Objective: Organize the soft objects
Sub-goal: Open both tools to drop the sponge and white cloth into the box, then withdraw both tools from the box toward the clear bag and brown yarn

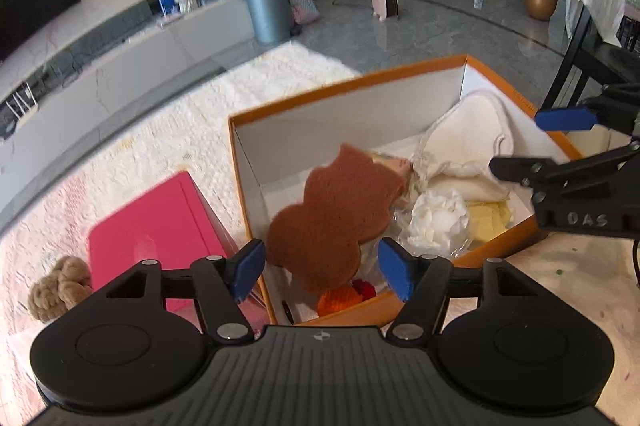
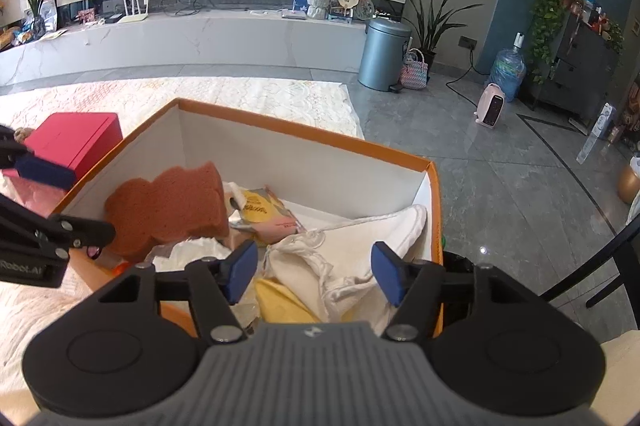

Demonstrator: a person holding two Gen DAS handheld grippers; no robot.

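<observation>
An orange box (image 1: 304, 98) with white inside walls holds soft things. A brown bear-shaped sponge (image 1: 332, 218) leans in it, just beyond my open left gripper (image 1: 322, 270), apart from both pads. White cloth (image 1: 464, 138), a crumpled white wad (image 1: 436, 218), a yellow cloth (image 1: 488, 222) and an orange knitted item (image 1: 340, 300) lie inside. In the right wrist view my open, empty right gripper (image 2: 314, 276) hovers over the white cloth (image 2: 360, 246) and yellow cloth (image 2: 280, 302); the sponge (image 2: 164, 206) and box (image 2: 304, 130) show too.
A pink box (image 1: 156, 226) and a small brown plush (image 1: 58, 286) lie left of the orange box on the cream rug (image 1: 160, 130). A black chair (image 1: 580, 62) stands right. A grey bin (image 2: 382, 54) stands on the tiled floor beyond.
</observation>
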